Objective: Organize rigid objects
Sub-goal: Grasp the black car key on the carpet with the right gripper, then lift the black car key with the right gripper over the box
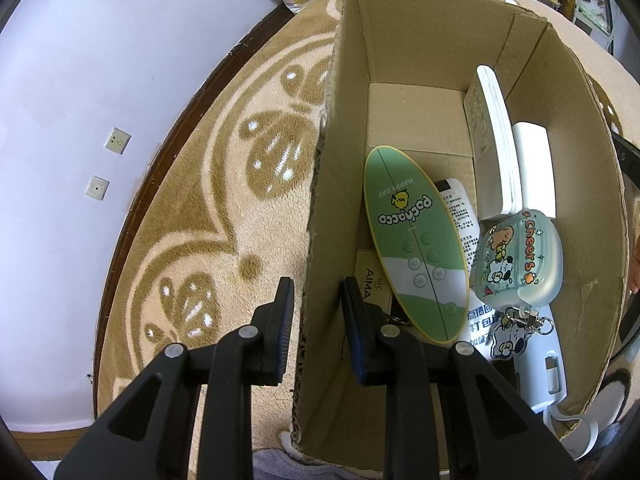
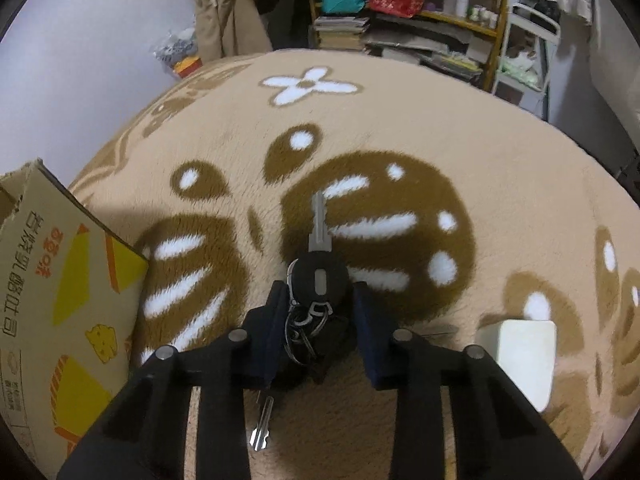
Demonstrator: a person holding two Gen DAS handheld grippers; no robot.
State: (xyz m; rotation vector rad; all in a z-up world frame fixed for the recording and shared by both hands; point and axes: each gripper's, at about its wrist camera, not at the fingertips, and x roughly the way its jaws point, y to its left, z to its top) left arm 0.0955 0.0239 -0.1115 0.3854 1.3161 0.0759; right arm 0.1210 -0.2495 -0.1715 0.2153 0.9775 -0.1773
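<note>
**Friend:** What is the biggest thing near you?

**Me:** The soft rug (image 2: 460,128) with brown flowers. On it stands the cardboard box (image 1: 420,40). It is open on top and sits to the left of my right gripper.

**Friend:** What is in the box?

**Me:** A green oval remote (image 1: 412,248), a white book (image 1: 496,152), a see-through case (image 1: 520,264) with a puppy on it, and some cards and papers under them.

**Friend:** What is your left gripper doing?

**Me:** My left gripper (image 1: 316,320) sits over the box's near wall, one finger outside and one finger inside. The fingers are apart. I cannot tell if they touch the cardboard.

**Friend:** And the right one?

**Me:** My right gripper (image 2: 316,312) is down by the rug, right at the bunch of keys (image 2: 316,280). The fingers are apart, one on each side of the round black key head. I do not think they squeeze it yet.

**Friend:** Which way do the keys lie?

**Me:** The long silver key (image 2: 319,220) points straight away from me, in line with my fingers. A small key (image 2: 262,424) lies back under the gripper.

**Friend:** So which hand should take them?

**Me:** The right one, I think. It is right there. It should pinch the black head from both sides, then carry the keys left to the box. A white block (image 2: 520,360) waits on the rug to the right.
</note>
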